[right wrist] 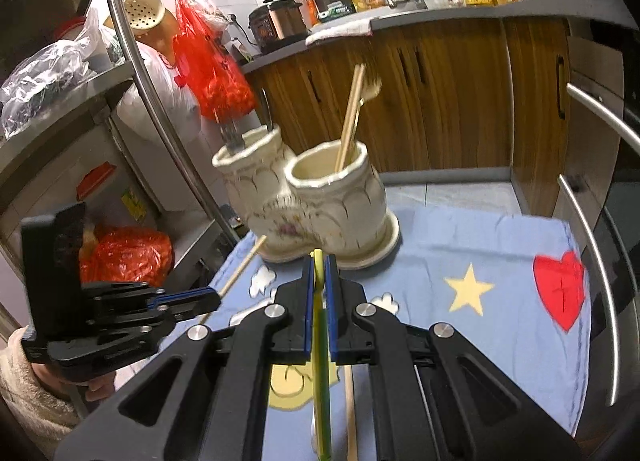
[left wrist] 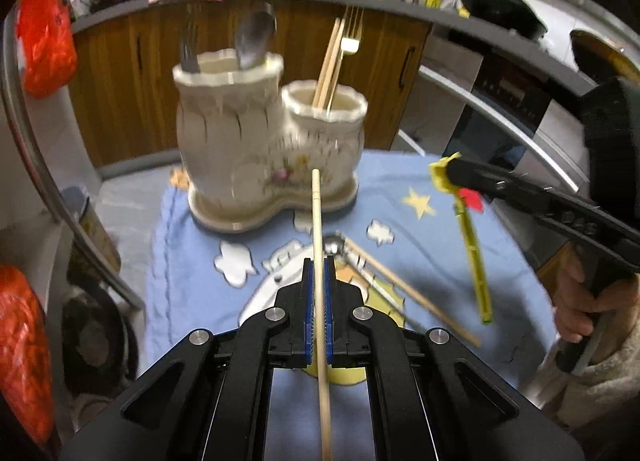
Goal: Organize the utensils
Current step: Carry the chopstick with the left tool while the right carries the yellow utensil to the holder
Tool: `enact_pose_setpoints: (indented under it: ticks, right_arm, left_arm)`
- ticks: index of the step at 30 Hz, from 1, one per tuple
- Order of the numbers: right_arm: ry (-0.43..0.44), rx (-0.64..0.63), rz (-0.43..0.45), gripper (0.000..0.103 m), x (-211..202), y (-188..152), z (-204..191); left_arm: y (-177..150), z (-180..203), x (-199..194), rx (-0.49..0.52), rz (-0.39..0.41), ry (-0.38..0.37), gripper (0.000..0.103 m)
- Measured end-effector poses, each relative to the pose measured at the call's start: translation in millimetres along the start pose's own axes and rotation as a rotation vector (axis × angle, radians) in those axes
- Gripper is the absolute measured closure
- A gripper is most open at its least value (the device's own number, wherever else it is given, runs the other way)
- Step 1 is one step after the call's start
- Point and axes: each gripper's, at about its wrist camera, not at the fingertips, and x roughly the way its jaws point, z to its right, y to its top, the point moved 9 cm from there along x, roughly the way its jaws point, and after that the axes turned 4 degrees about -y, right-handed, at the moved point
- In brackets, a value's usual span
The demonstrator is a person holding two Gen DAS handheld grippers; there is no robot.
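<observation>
A blue cartoon-print cloth [right wrist: 500, 245] covers the bench, patterned with a yellow star, a red heart and white clouds. At its far side stands a cream ceramic utensil holder [left wrist: 256, 157] with two joined cups: the taller cup holds a dark fork and a spoon [left wrist: 254, 35], while the shorter cup holds a pair of wooden chopsticks [left wrist: 329, 61] and a gold fork [left wrist: 352, 35] standing upright. The left tongs [left wrist: 319, 265] are pressed narrow on a single wooden chopstick [left wrist: 318, 229], which runs between the blue pads and points toward the holder, its tip close to the holder's base. The right tongs [right wrist: 319, 265] are clamped on a yellow-green utensil [right wrist: 321, 373] held above the cloth, its handle trailing back toward the camera. On the cloth between the two tongs lie another wooden chopstick [left wrist: 404, 285] and a metal spoon [left wrist: 334, 243], close together.
</observation>
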Motion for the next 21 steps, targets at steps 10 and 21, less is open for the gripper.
enact_pose_setpoints:
  ticks: [10,21]
  right_arm:
    - [0.026,0.001,0.106,0.098,11,67,-9]
    - [0.012,0.011,0.255,0.098,27,152,-3]
  left_arm:
    - [93,-18,-45,0.012,0.247,-0.003,0.098]
    - [202,-49,-50,-0.026,0.503,0.030,0.098]
